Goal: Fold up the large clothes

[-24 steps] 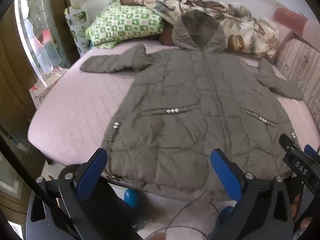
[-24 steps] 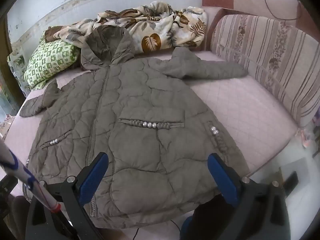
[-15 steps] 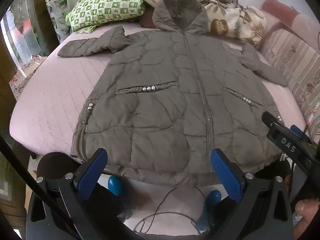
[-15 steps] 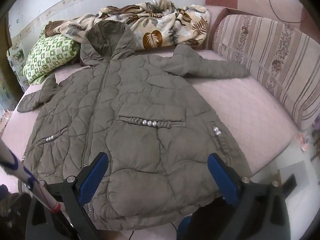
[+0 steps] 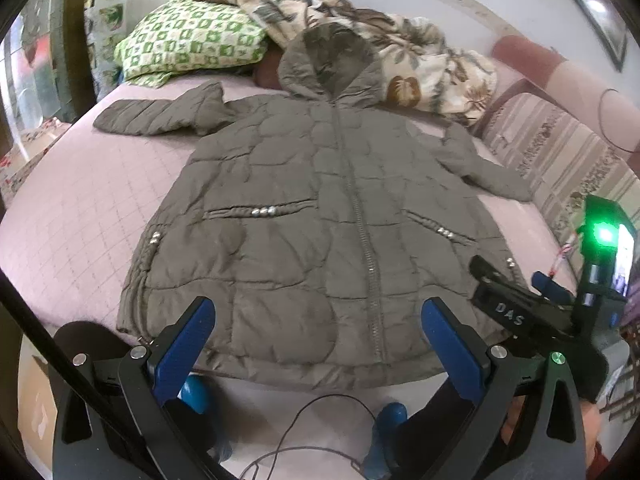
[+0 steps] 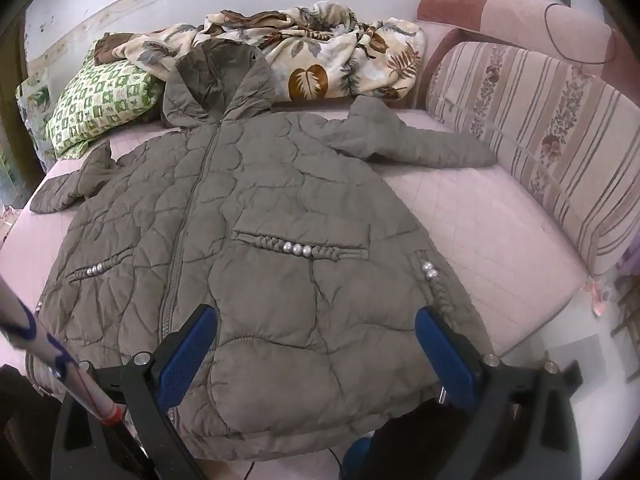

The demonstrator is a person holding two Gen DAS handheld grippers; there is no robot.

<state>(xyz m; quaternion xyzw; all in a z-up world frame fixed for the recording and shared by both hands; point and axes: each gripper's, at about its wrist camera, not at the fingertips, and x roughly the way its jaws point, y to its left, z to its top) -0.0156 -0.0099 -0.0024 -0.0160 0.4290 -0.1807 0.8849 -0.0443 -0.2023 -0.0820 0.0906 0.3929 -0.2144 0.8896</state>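
The puffy gray-brown hooded coat [image 5: 320,216] lies flat on the pink bed [image 5: 80,208], front side up and zipped shut. It is spread out like this so it can be folded neatly. Nothing is folded yet.

Its long way runs from the hood [image 5: 332,60] at 12 o'clock down to the bottom hem [image 5: 304,376] at 6 o'clock. The hem hangs a little over the near edge of the bed. The zipper [image 5: 360,216] runs down the middle the same way. One sleeve [image 5: 160,116] sticks out toward 10 o'clock. The other sleeve [image 6: 416,144] sticks out toward 2 o'clock, near the striped sofa back [image 6: 540,128].

The hood rests against a leafy blanket [image 6: 328,52]. A green checked pillow [image 5: 188,44] sits at 11 o'clock.

The left gripper [image 5: 318,336] hangs just above the hem. Its blue fingers [image 5: 186,344] are wide apart and hold nothing. The right gripper [image 6: 316,344] hangs over the hem on the coat's other half. Its fingers [image 6: 444,356] are wide apart too, with nothing in them. I think they wait here so each can grab a side of the coat.

A thin black cable [image 5: 304,420] lies on the floor at 6 o'clock.
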